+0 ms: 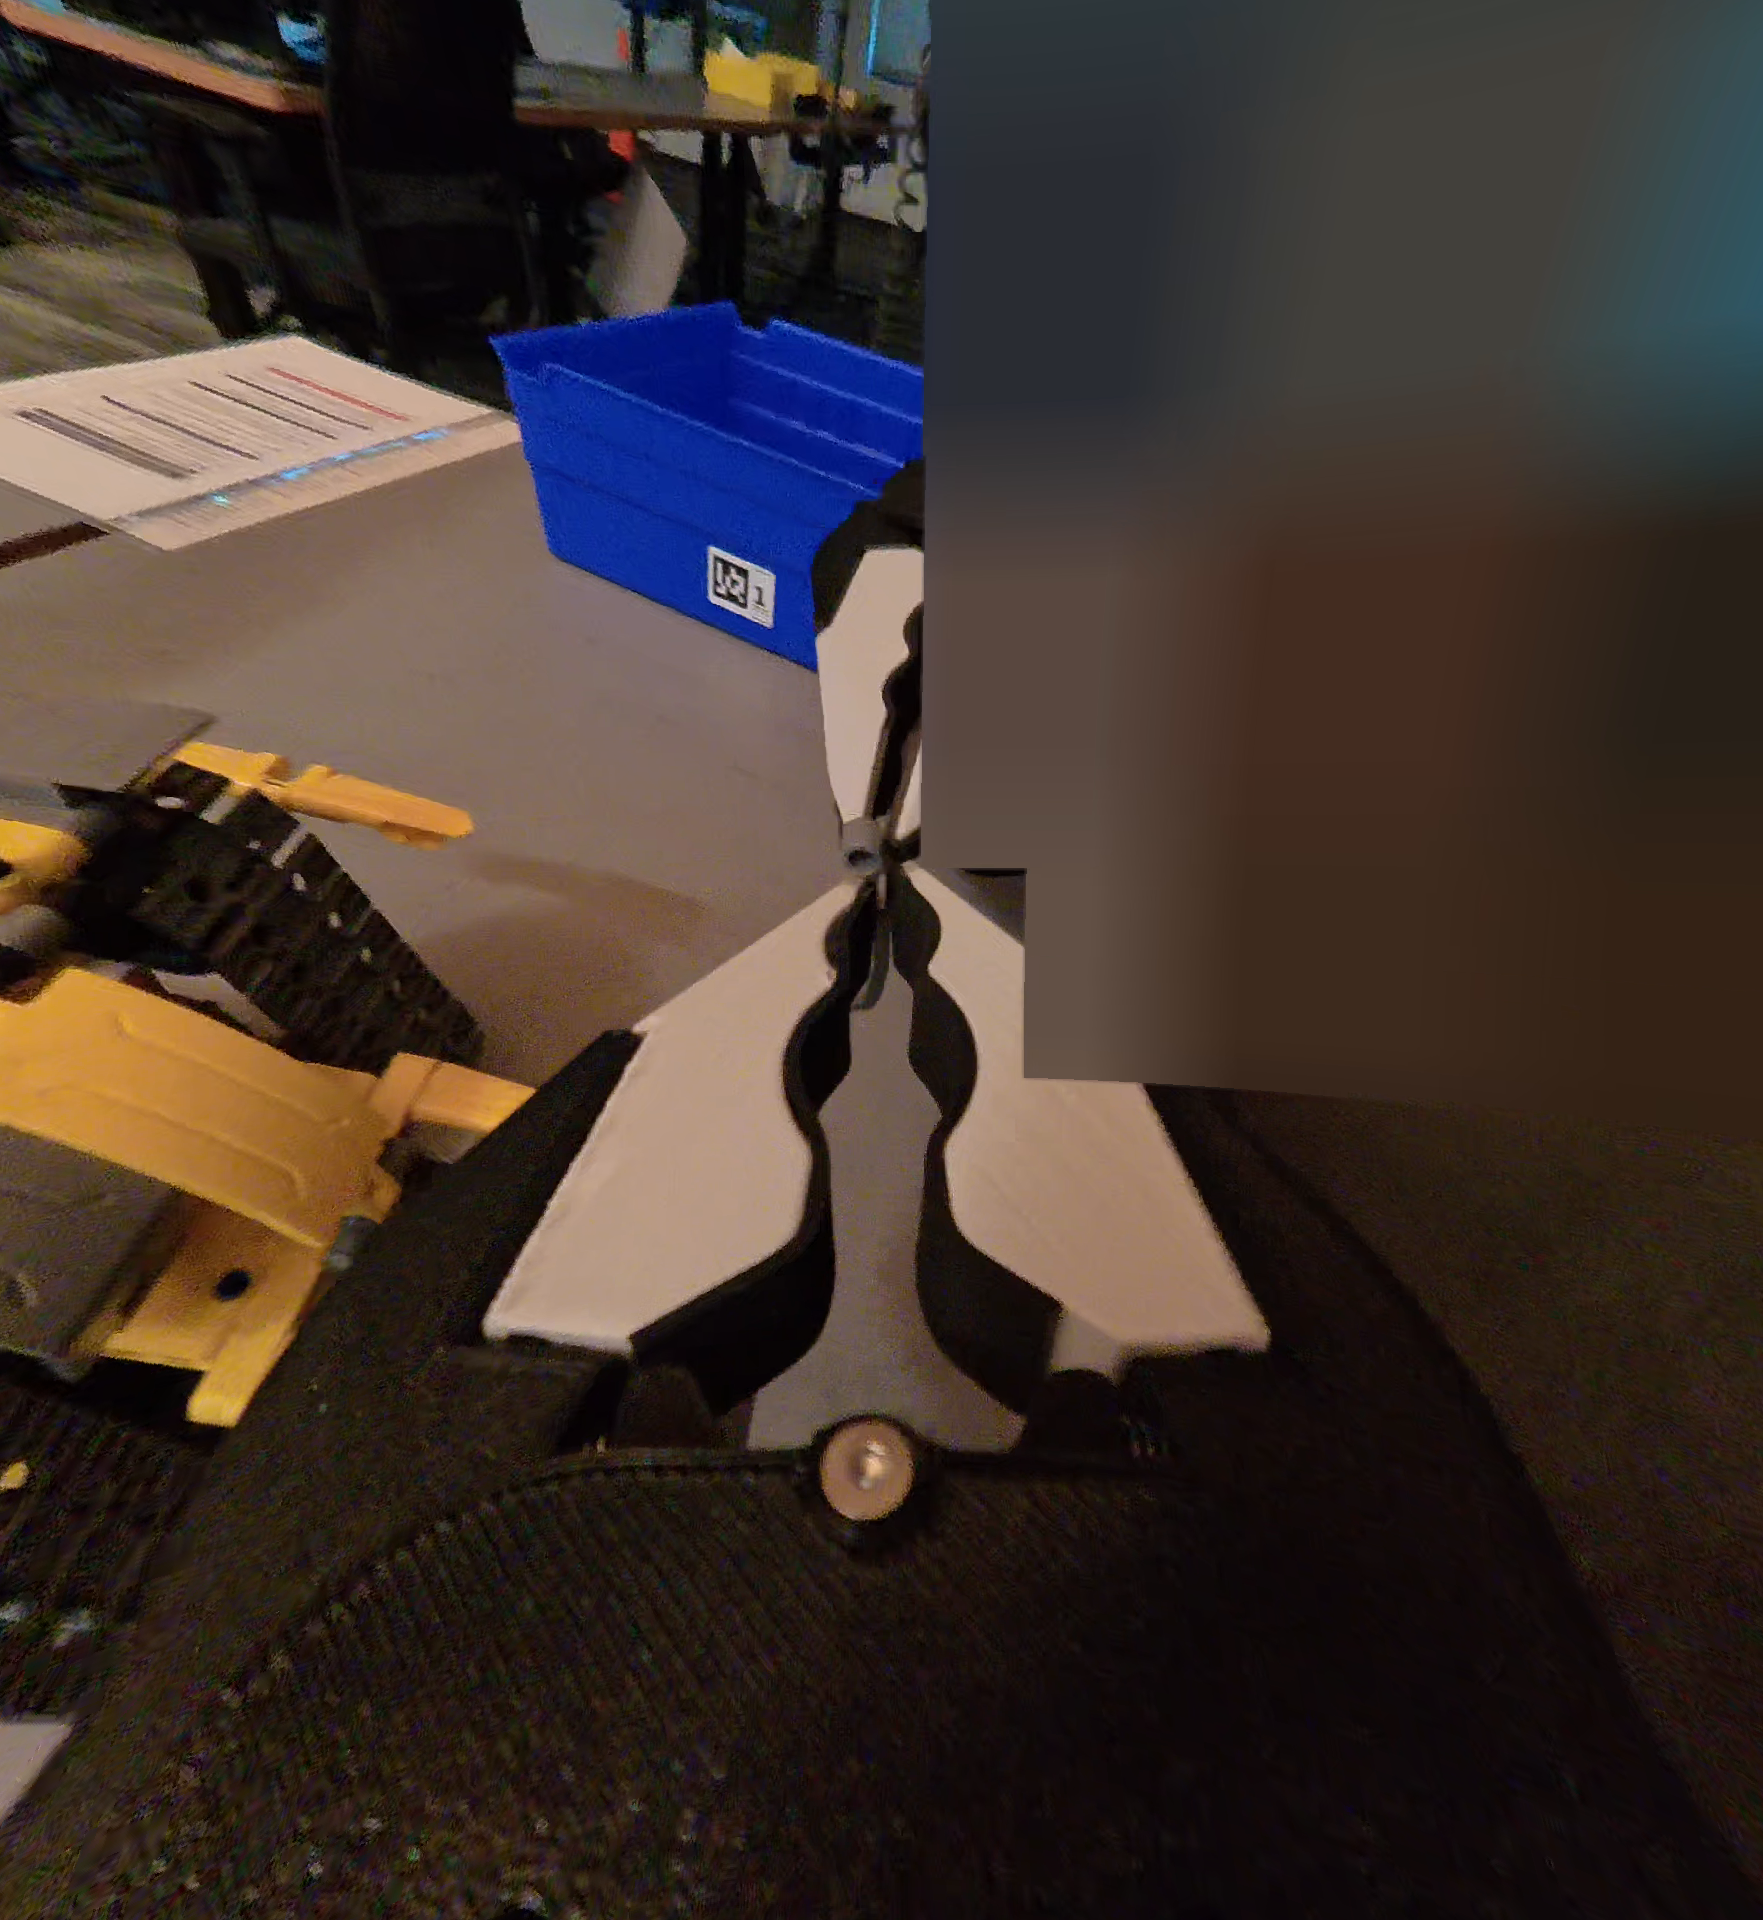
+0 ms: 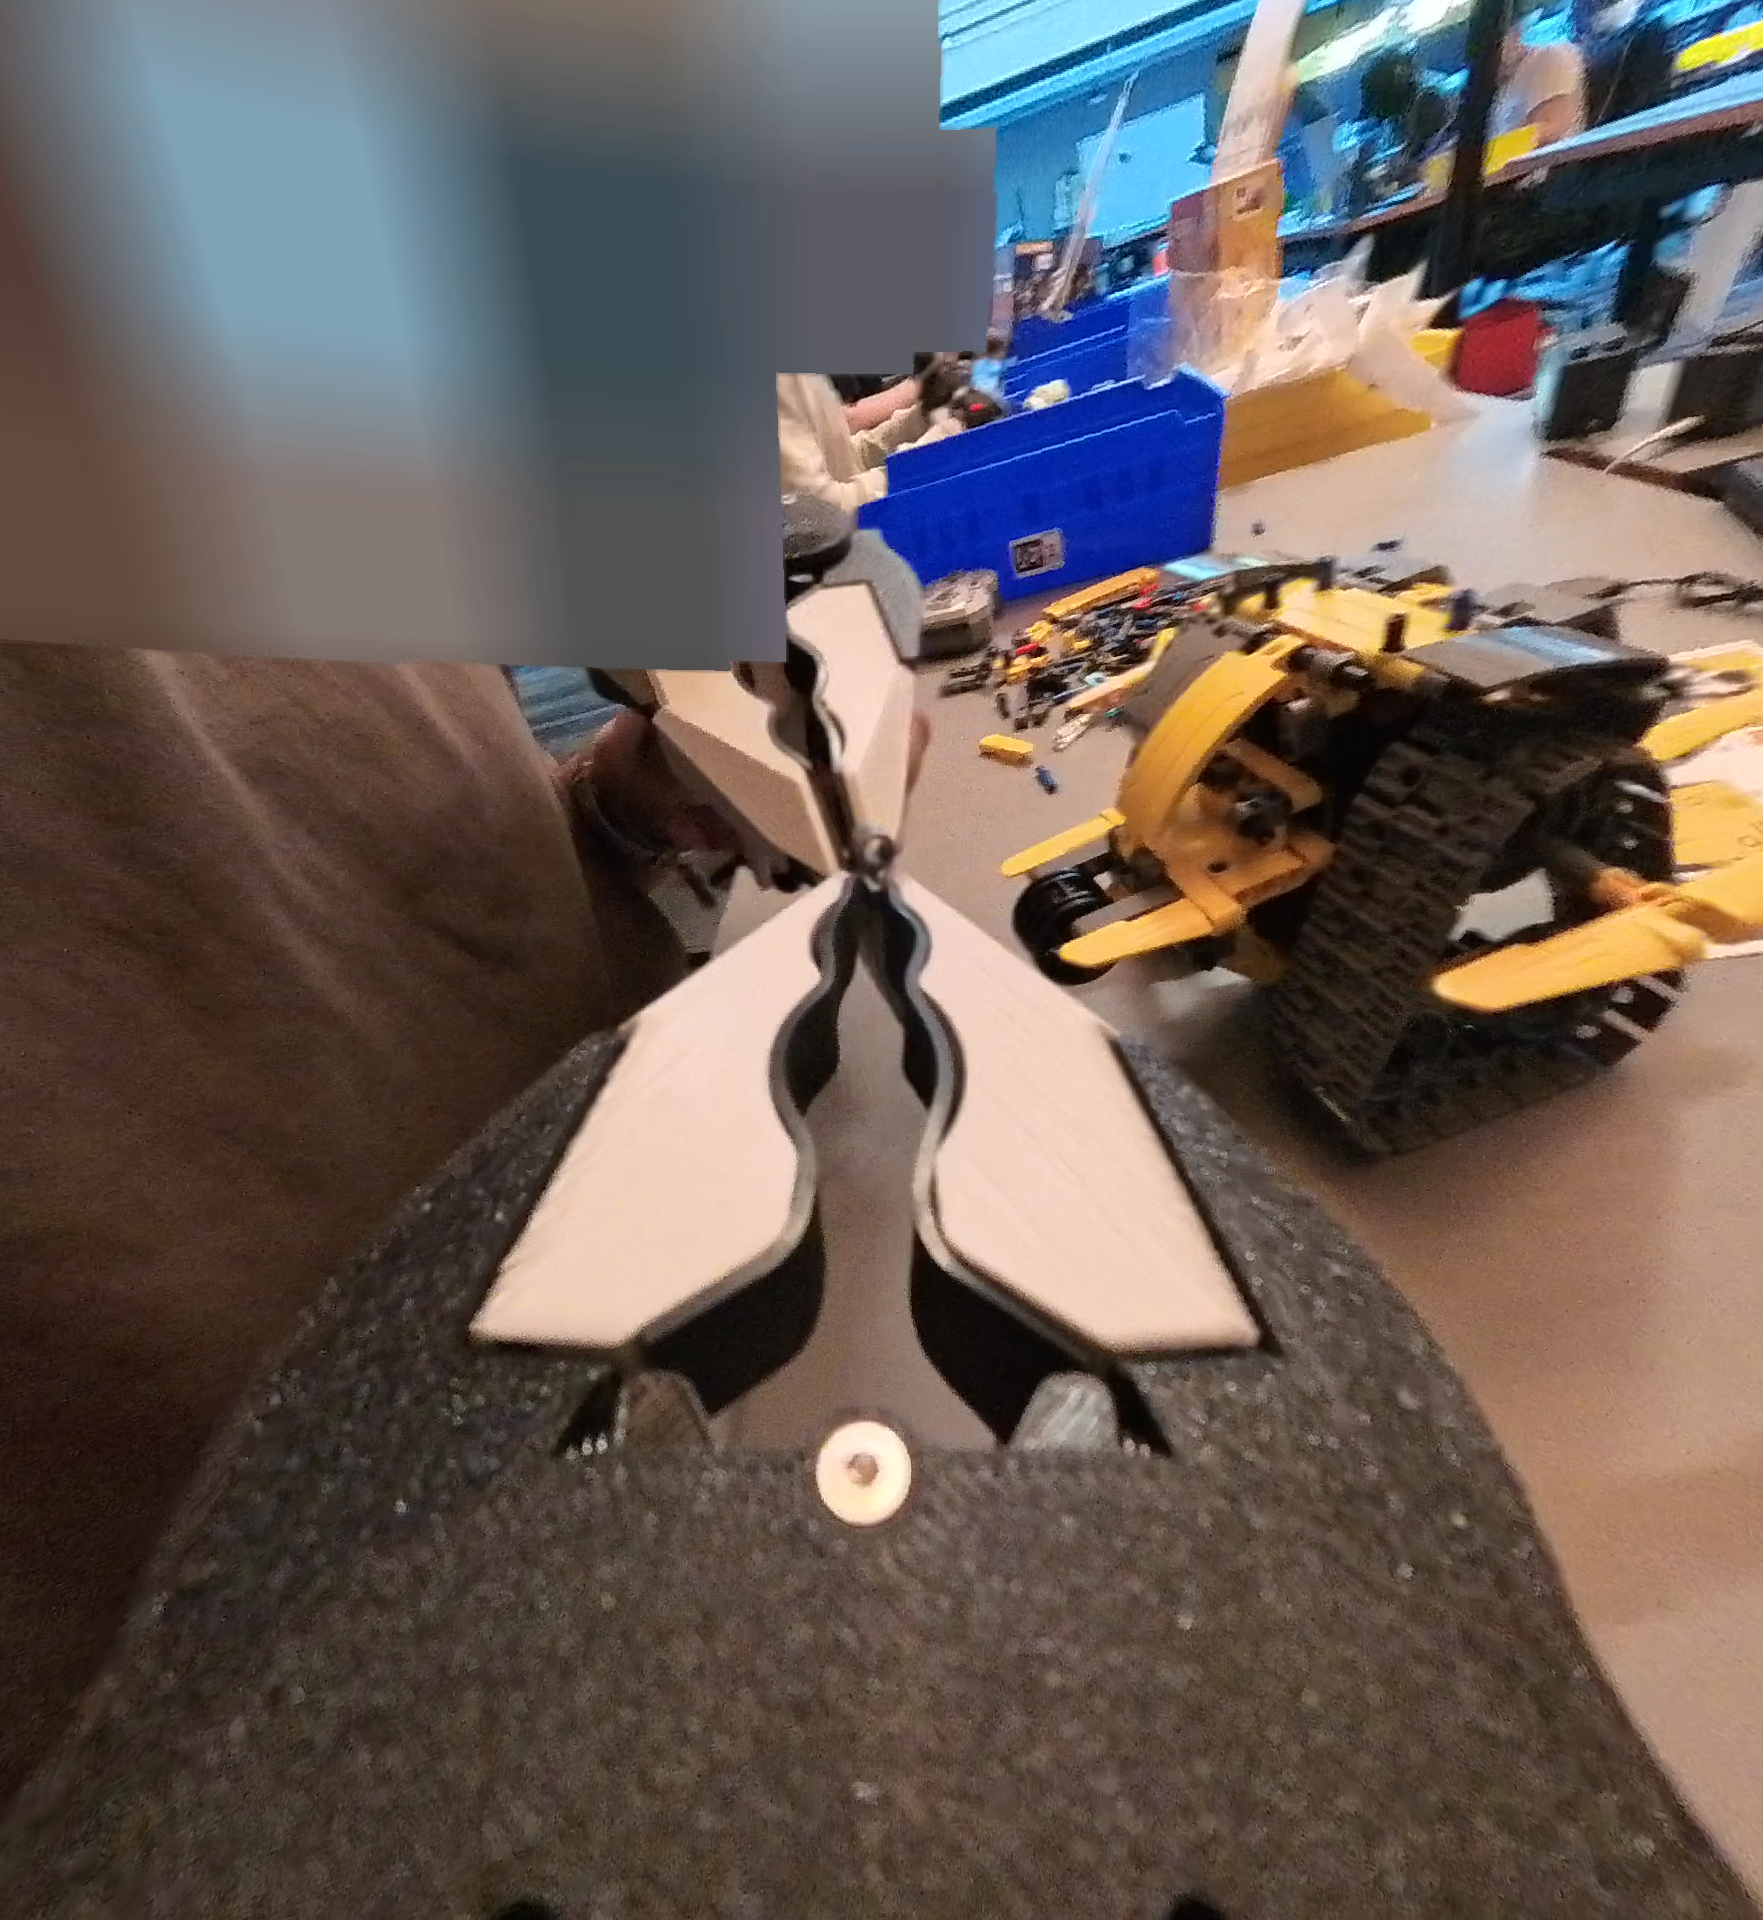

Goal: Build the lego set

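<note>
- Fingertips of the left gripper (image 1: pixel 872 883) and the right gripper (image 2: pixel 861 883) meet tip to tip, both clenched on one small grey connector piece (image 1: pixel 861 844), its bore facing the left camera.
- Left of the left fingers: yellow tracked model (image 1: pixel 160 1049).
- Beyond them: blue bin (image 1: pixel 690 468) on the grey table (image 1: pixel 503 665).

tracked model (image 2: pixel 1396 883) on the table (image 2: pixel 1479 1299), bin (image 2: pixel 1053 499) behind it.
</note>
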